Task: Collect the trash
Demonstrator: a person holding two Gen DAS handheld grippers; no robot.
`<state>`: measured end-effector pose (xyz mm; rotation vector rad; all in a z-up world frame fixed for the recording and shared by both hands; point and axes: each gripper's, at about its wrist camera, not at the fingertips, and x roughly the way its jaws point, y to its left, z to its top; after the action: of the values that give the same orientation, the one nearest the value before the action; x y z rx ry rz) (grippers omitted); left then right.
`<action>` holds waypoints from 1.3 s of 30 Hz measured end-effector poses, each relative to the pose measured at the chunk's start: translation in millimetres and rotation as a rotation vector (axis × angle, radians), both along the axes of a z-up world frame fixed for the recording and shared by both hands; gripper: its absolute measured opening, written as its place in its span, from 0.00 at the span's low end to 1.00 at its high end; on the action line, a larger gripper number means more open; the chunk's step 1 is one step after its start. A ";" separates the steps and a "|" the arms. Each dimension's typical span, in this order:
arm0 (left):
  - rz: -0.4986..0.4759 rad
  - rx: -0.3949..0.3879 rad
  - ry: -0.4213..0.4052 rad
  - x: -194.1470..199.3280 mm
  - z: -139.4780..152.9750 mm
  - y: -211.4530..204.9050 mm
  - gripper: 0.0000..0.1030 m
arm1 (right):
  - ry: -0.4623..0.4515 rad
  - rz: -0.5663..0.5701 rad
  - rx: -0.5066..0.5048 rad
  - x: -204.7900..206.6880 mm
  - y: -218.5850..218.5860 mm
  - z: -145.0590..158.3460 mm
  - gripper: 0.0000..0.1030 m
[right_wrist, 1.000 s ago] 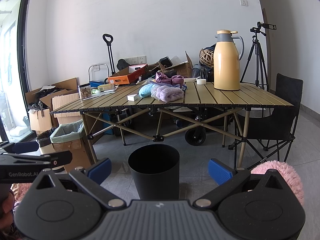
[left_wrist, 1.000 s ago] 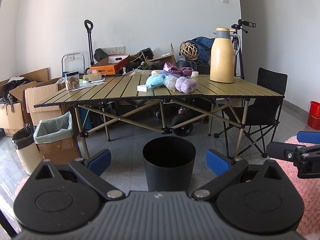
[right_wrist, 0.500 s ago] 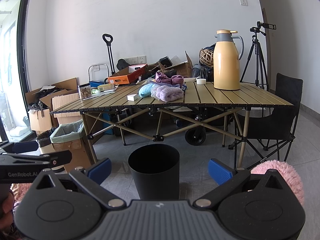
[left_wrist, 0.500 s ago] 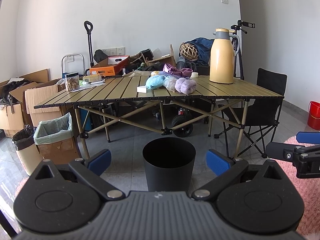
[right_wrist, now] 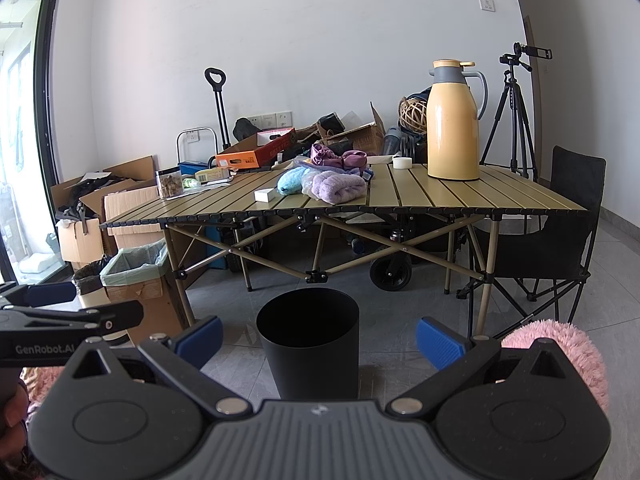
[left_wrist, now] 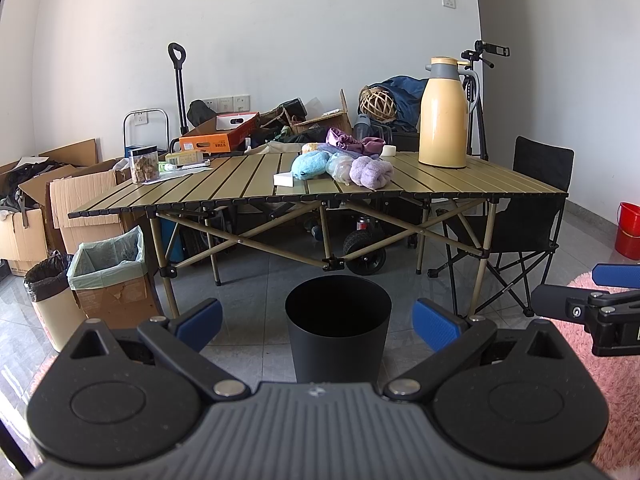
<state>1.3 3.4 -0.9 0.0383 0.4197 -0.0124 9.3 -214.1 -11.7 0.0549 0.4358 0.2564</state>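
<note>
A black round bin stands on the grey floor in front of a slatted folding table; it also shows in the right wrist view. On the table lie a small white box, a blue plush, a clear plastic bag and a purple plush. My left gripper is open and empty, low in front of the bin. My right gripper is open and empty, beside the left one, which shows at the left edge.
A tall yellow thermos stands at the table's right. A snack jar sits at its left. A bag-lined cardboard box and a small bin stand left of the table. A black folding chair, tripod, red bucket and pink rug are right.
Both views have barely shifted; the grippers stay open and nothing on the table has moved.
</note>
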 end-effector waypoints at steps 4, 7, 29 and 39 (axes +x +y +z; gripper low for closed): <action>0.000 0.000 0.000 -0.1 -0.1 -0.1 1.00 | 0.000 0.000 0.000 -0.1 -0.1 0.0 1.00; 0.000 0.001 -0.001 -0.1 -0.1 -0.3 1.00 | 0.000 0.000 0.000 -0.1 -0.2 -0.1 1.00; 0.001 0.004 -0.007 0.9 4.4 -4.2 1.00 | -0.016 0.003 -0.007 7.8 -0.5 8.6 1.00; -0.014 0.000 0.006 22.8 10.3 -7.2 1.00 | -0.041 0.013 0.005 23.6 -4.7 8.6 1.00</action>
<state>24.0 -3.8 9.4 0.0409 0.4257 -0.0266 32.9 -218.8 -3.2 0.0515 0.3947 0.2711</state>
